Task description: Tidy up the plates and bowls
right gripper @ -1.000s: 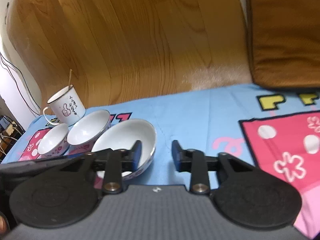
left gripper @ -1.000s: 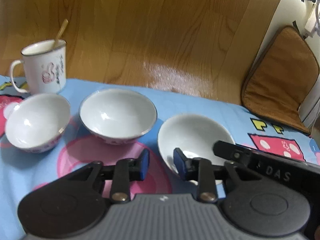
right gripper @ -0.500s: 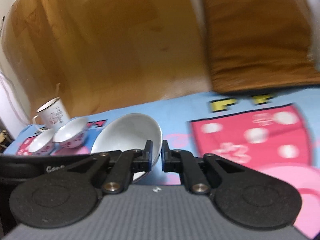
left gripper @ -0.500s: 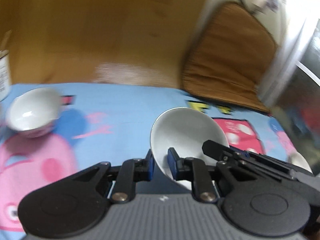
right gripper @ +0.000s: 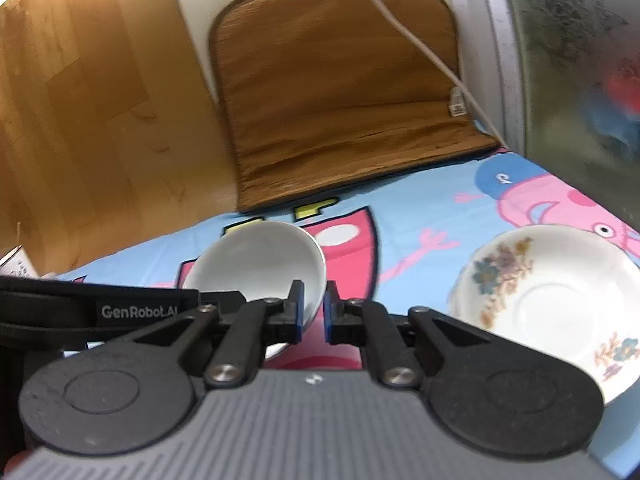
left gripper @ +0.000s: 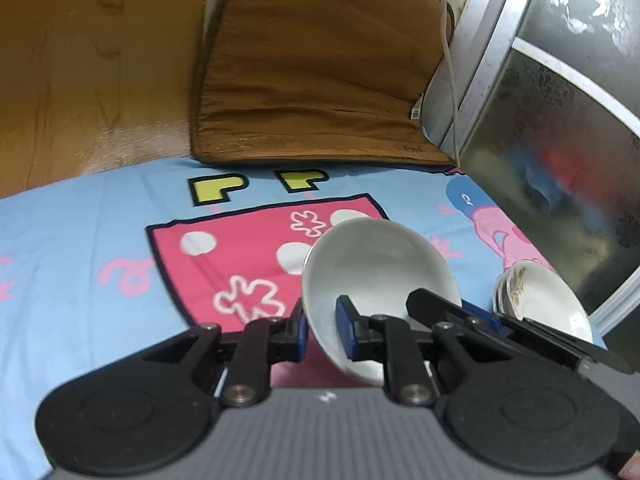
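A plain white bowl (left gripper: 380, 264) hangs tilted above the cartoon cloth, held on two sides. My left gripper (left gripper: 320, 330) is shut on its left rim, one pad outside and one inside. In the right wrist view the same white bowl (right gripper: 260, 264) has its right rim pinched by my right gripper (right gripper: 313, 312), which is shut on it. The right gripper's black body crosses the left wrist view just behind the bowl. A stack of flowered plates (right gripper: 560, 300) lies on the cloth to the right, also visible as flowered plates (left gripper: 540, 304) in the left wrist view.
A blue and pink cartoon cloth (left gripper: 100, 240) covers the table. A brown cushion (right gripper: 340, 100) leans against the back wall, with a white cable (right gripper: 420, 40) across it. A frosted glass door in a metal frame (left gripper: 560, 120) stands close on the right. A mug's edge (right gripper: 16, 264) shows far left.
Both grippers closed on the white bowl's rim and carried it right, away from the other two bowls and the mug, until the flowered plates came into view.
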